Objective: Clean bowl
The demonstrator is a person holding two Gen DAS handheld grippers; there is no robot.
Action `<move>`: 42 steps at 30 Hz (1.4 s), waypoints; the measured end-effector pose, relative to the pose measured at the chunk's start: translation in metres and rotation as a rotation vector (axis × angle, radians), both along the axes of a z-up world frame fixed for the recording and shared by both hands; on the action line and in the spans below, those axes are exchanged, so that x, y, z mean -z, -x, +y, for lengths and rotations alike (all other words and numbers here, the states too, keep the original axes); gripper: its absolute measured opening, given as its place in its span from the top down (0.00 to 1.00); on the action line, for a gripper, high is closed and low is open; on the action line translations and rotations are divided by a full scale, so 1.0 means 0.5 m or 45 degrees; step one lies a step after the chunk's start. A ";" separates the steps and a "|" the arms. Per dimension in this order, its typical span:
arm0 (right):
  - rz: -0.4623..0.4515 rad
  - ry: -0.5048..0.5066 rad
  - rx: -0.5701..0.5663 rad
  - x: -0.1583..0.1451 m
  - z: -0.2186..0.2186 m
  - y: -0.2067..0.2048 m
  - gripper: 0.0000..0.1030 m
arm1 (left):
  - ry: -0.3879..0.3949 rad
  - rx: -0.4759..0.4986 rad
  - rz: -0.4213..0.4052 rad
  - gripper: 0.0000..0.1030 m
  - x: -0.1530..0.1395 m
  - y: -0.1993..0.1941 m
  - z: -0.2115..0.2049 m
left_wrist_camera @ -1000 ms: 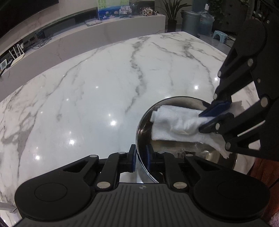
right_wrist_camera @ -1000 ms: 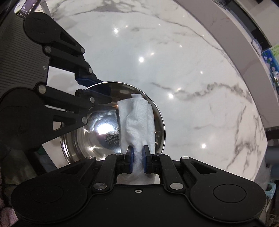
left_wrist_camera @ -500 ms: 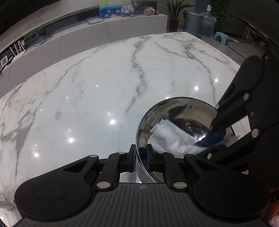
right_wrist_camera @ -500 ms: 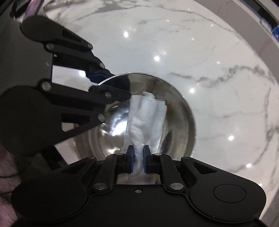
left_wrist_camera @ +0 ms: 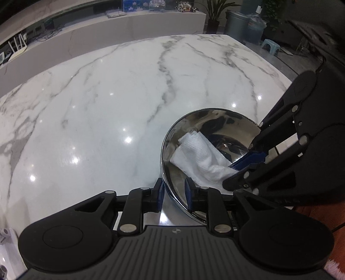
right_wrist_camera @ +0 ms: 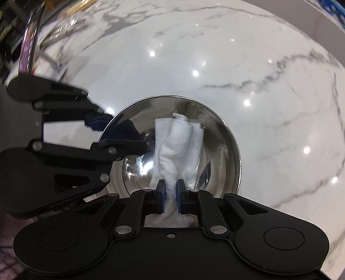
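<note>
The steel bowl (left_wrist_camera: 189,202) sits on the marble table (left_wrist_camera: 103,112). Left gripper (left_wrist_camera: 173,195): jaws opening, straddling the bowl's near rim with visible gaps. Right gripper (right_wrist_camera: 170,195): clamped on a white paper towel (right_wrist_camera: 179,142) that lies inside the bowl.

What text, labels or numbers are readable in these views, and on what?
Nothing reads cleanly.
Raised lettering on the arm of the black left tool, right wrist view: too blurred to read. Its jaws are opening, with the bowl rim between them.
Print on the blue box on the far counter: too small to read.
On the shiny steel bowl and the white paper towel: no text visible.
</note>
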State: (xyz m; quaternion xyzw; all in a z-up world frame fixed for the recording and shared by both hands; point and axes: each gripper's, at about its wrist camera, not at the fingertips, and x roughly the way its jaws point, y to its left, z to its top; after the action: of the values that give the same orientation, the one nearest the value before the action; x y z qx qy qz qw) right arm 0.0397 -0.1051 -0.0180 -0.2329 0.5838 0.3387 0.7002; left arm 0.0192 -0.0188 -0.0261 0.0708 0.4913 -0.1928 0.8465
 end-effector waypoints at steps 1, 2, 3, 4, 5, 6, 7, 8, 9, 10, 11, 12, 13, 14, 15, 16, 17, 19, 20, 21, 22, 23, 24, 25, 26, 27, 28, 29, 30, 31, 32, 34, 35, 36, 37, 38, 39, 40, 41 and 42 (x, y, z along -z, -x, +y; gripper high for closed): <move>-0.019 0.025 -0.029 -0.001 0.007 0.000 0.92 | -0.008 0.003 -0.004 0.85 0.001 0.000 -0.002; -0.036 0.048 -0.053 -0.002 0.013 -0.002 0.92 | -0.016 0.007 -0.008 0.85 0.001 0.000 -0.003; -0.063 0.074 -0.078 -0.001 0.018 -0.001 0.92 | -0.022 0.011 -0.013 0.85 0.001 -0.001 -0.004; -0.093 0.101 -0.103 0.000 0.023 0.001 0.92 | -0.020 0.011 -0.013 0.85 0.002 -0.001 -0.004; -0.123 0.128 -0.128 0.001 0.027 0.003 0.92 | -0.017 0.011 -0.014 0.85 0.002 -0.001 -0.003; -0.150 0.145 -0.144 0.000 0.029 0.001 0.92 | -0.017 0.013 -0.016 0.85 0.002 -0.001 -0.003; -0.166 0.145 -0.145 -0.002 0.027 -0.004 0.92 | -0.019 0.019 -0.023 0.85 0.002 -0.001 -0.003; -0.172 0.138 -0.139 -0.003 0.025 -0.008 0.92 | -0.021 0.022 -0.025 0.85 0.002 0.000 -0.003; -0.178 0.124 -0.130 -0.005 0.022 -0.013 0.92 | -0.023 0.031 -0.032 0.85 0.002 0.000 -0.004; -0.185 0.107 -0.120 -0.006 0.018 -0.018 0.92 | -0.022 0.036 -0.036 0.84 0.003 0.000 -0.004; -0.192 0.091 -0.110 -0.007 0.015 -0.023 0.92 | -0.020 0.040 -0.039 0.84 0.003 -0.001 -0.003; -0.198 0.066 -0.094 -0.008 0.011 -0.029 0.92 | -0.020 0.042 -0.040 0.84 0.003 0.000 -0.003; -0.204 0.037 -0.076 -0.009 0.006 -0.034 0.92 | -0.022 0.046 -0.042 0.84 0.003 0.000 -0.003; -0.206 0.013 -0.058 -0.010 0.003 -0.039 0.92 | -0.025 0.048 -0.045 0.84 0.003 0.001 -0.003; -0.207 -0.010 -0.040 -0.012 0.000 -0.043 0.92 | -0.028 0.051 -0.047 0.84 0.003 0.002 -0.003; -0.215 -0.032 -0.031 -0.013 -0.002 -0.046 0.92 | -0.034 0.055 -0.051 0.84 0.003 0.002 -0.004; -0.221 -0.043 -0.028 -0.014 -0.002 -0.047 0.92 | -0.037 0.056 -0.053 0.84 0.003 0.002 -0.005; -0.225 -0.062 -0.026 -0.012 0.000 -0.049 0.92 | -0.044 0.063 -0.061 0.84 0.003 0.003 -0.007; -0.226 -0.074 -0.026 -0.008 0.005 -0.048 0.92 | -0.045 0.066 -0.064 0.84 0.003 0.003 -0.008; -0.223 -0.085 -0.029 -0.006 0.009 -0.048 0.92 | -0.047 0.069 -0.068 0.84 0.004 0.003 -0.009; -0.218 -0.095 -0.034 -0.004 0.012 -0.048 0.92 | -0.050 0.074 -0.071 0.84 0.004 0.005 -0.010; -0.208 -0.107 -0.040 -0.001 0.017 -0.047 0.92 | -0.053 0.079 -0.075 0.84 0.004 0.006 -0.012; -0.196 -0.118 -0.042 -0.002 0.010 -0.047 0.92 | -0.055 0.085 -0.079 0.84 0.004 0.007 -0.013; -0.190 -0.122 -0.044 -0.001 0.011 -0.047 0.92 | -0.056 0.084 -0.080 0.84 0.005 0.007 -0.013; -0.186 -0.124 -0.047 0.000 0.016 -0.046 0.92 | -0.057 0.082 -0.079 0.84 0.005 0.006 -0.013; -0.189 -0.125 -0.052 0.001 0.020 -0.045 0.92 | -0.059 0.079 -0.079 0.84 0.005 0.006 -0.013; -0.193 -0.129 -0.047 -0.002 0.021 -0.043 0.92 | -0.057 0.076 -0.077 0.84 0.005 0.005 -0.013; -0.195 -0.133 -0.038 -0.005 0.022 -0.041 0.92 | -0.055 0.073 -0.074 0.84 0.005 0.004 -0.012; -0.203 -0.135 -0.025 -0.009 0.018 -0.041 0.92 | -0.053 0.070 -0.072 0.84 0.005 0.003 -0.012; -0.213 -0.136 -0.014 -0.012 0.015 -0.042 0.92 | -0.053 0.067 -0.071 0.84 0.005 0.002 -0.012; -0.224 -0.137 -0.004 -0.015 0.012 -0.043 0.92 | -0.053 0.064 -0.069 0.84 0.005 0.001 -0.013; -0.239 -0.136 0.014 -0.020 0.006 -0.045 0.92 | -0.053 0.057 -0.067 0.84 0.005 -0.001 -0.013; -0.246 -0.135 0.022 -0.023 0.004 -0.046 0.92 | -0.054 0.057 -0.068 0.84 0.006 -0.001 -0.013; -0.255 -0.133 0.031 -0.027 -0.001 -0.046 0.92 | -0.055 0.054 -0.069 0.84 0.006 -0.001 -0.013; -0.266 -0.134 0.040 -0.032 -0.007 -0.045 0.92 | -0.055 0.047 -0.071 0.84 0.006 -0.001 -0.013; -0.278 -0.135 0.049 -0.037 -0.012 -0.044 0.92 | -0.055 0.040 -0.071 0.84 0.006 -0.003 -0.012; -0.290 -0.137 0.058 -0.042 -0.018 -0.042 0.92 | -0.055 0.033 -0.071 0.84 0.006 -0.005 -0.011; -0.299 -0.142 0.067 -0.047 -0.023 -0.041 0.92 | -0.055 0.022 -0.072 0.84 0.006 -0.006 -0.010; -0.307 -0.150 0.077 -0.053 -0.028 -0.040 0.92 | -0.055 0.010 -0.073 0.84 0.007 -0.008 -0.009; -0.315 -0.157 0.086 -0.058 -0.032 -0.038 0.92 | -0.055 0.006 -0.073 0.84 0.006 -0.008 -0.009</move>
State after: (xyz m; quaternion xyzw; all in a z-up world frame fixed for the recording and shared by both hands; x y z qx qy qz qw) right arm 0.0589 -0.1212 0.0109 -0.2096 0.4785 0.3190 0.7908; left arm 0.0235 -0.0232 -0.0293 0.0958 0.4705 -0.1820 0.8581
